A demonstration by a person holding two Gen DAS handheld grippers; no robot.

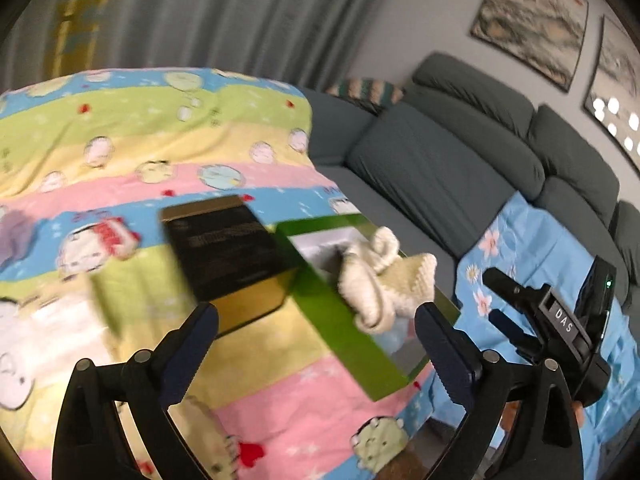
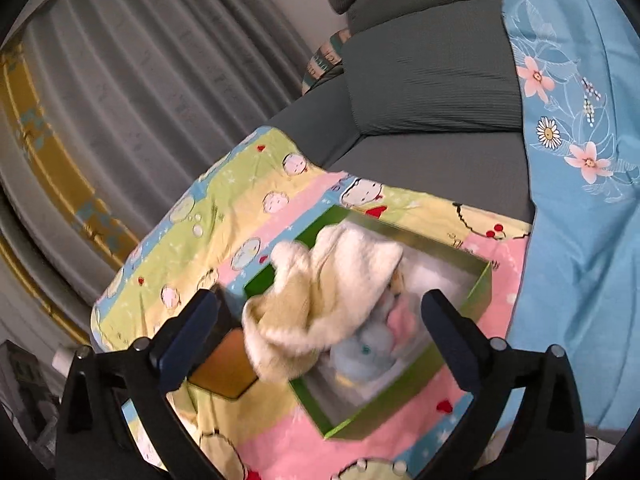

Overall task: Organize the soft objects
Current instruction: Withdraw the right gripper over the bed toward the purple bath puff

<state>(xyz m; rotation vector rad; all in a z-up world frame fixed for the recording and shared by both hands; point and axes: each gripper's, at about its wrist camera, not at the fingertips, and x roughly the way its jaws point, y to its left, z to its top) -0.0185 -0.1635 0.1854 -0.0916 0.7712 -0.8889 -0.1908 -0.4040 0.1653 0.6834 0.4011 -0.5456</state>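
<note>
Both the left gripper (image 1: 316, 344) and right gripper (image 2: 320, 332) stand wide open, holding nothing, the cream knit (image 2: 320, 292) draped over the green box (image 2: 482, 284) rim, seemingly for storage.

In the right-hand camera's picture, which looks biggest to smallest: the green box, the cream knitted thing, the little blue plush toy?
1. Green box, the widest outline.
2. Cream knitted piece, draped over the box's near-left rim and nearly as long; it lies nearer the camera, so the gap is unsure.
3. Blue plush toy, clearly smallest, inside the box.
</note>
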